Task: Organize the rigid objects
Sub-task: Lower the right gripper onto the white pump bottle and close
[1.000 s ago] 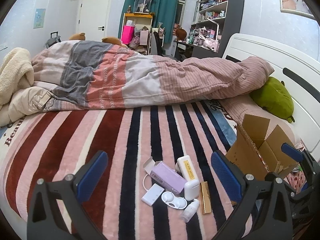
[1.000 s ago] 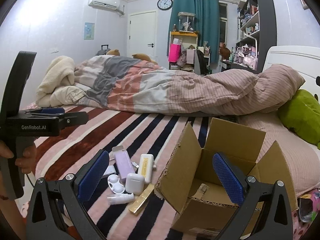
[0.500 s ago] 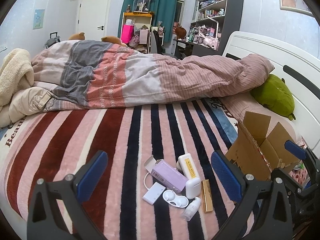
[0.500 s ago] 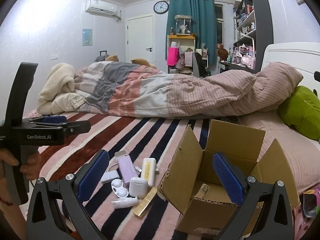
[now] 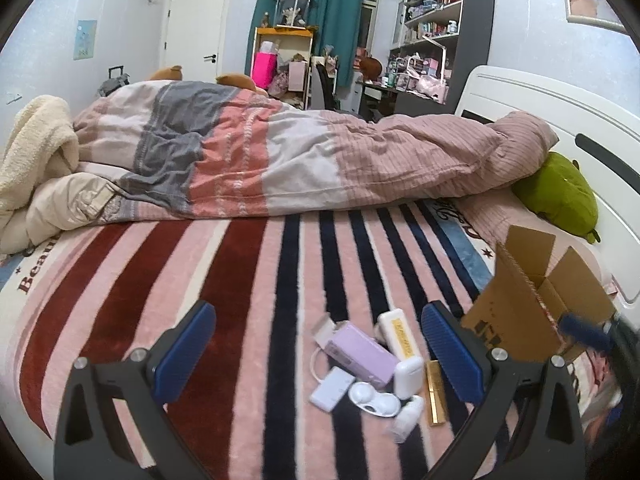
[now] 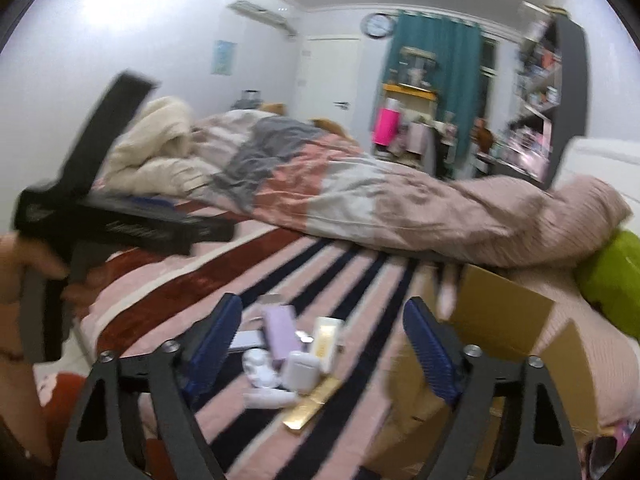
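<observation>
A cluster of small items lies on the striped blanket: a lilac box point(image 5: 357, 354) point(image 6: 280, 330), a white tube with a yellow label point(image 5: 399, 334) point(image 6: 327, 338), a white earbud case point(image 5: 408, 372) point(image 6: 303, 370), a white lens case point(image 5: 374, 399), a flat white box point(image 5: 332, 389), a gold bar point(image 5: 435, 394) point(image 6: 312, 406) and a small white bottle point(image 5: 407, 420) point(image 6: 267, 398). An open cardboard box point(image 5: 532, 304) point(image 6: 504, 328) stands to their right. My left gripper point(image 5: 316, 356) is open and empty above the cluster. My right gripper point(image 6: 322, 344) is open and empty, also facing the cluster.
A bunched duvet point(image 5: 280, 160) lies across the far side of the bed. A green plush point(image 5: 556, 196) rests by the white headboard point(image 5: 560, 120). The other hand-held gripper point(image 6: 112, 216) shows at the left of the blurred right wrist view.
My right gripper has swung left, from over the cardboard box to over the cluster, with motion blur. My left gripper has shifted only slightly.
</observation>
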`<state>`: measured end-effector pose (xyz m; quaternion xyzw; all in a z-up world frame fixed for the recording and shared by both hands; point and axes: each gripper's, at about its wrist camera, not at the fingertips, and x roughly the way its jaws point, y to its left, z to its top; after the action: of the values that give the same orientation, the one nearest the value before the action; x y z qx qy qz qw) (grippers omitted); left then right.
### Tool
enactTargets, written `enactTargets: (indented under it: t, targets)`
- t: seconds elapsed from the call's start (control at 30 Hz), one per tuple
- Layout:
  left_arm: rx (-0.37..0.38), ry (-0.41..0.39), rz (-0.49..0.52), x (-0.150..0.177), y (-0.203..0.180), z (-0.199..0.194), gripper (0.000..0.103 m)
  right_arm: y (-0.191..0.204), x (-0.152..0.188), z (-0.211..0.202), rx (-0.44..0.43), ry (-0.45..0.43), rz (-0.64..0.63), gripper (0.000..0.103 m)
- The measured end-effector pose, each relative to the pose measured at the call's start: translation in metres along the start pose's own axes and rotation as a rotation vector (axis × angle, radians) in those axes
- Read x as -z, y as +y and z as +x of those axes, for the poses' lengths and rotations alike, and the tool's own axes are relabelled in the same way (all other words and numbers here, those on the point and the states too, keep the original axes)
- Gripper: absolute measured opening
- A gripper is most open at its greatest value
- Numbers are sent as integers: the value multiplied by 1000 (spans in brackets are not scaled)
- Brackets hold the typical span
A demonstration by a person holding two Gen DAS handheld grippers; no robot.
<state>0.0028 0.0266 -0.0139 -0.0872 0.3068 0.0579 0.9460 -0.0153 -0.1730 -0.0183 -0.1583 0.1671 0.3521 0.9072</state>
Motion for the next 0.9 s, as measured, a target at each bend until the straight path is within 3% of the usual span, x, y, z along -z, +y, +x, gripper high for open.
enactTargets:
  t: [0.13, 0.23, 0.5, 0.63, 0.73, 0.9]
  targets:
    - [-51, 24, 15, 5, 16, 14, 102, 27, 17, 24, -186, 40, 53, 73]
    - [-26, 63, 12, 11, 27, 30, 102, 39, 38, 53, -207, 136, 57, 73]
    - [16, 174, 29, 29, 29, 67, 102, 19, 99, 121, -132, 369, 89, 68]
    - [22, 183, 48, 31, 23, 69, 102, 21, 100, 128, -123, 385, 46, 65]
    - [37, 187, 56, 32, 21, 68, 102, 27, 98, 141, -97, 450, -26, 65]
    - [101, 222, 80, 37, 18, 68, 102, 20, 93, 144, -110, 528, 57, 60]
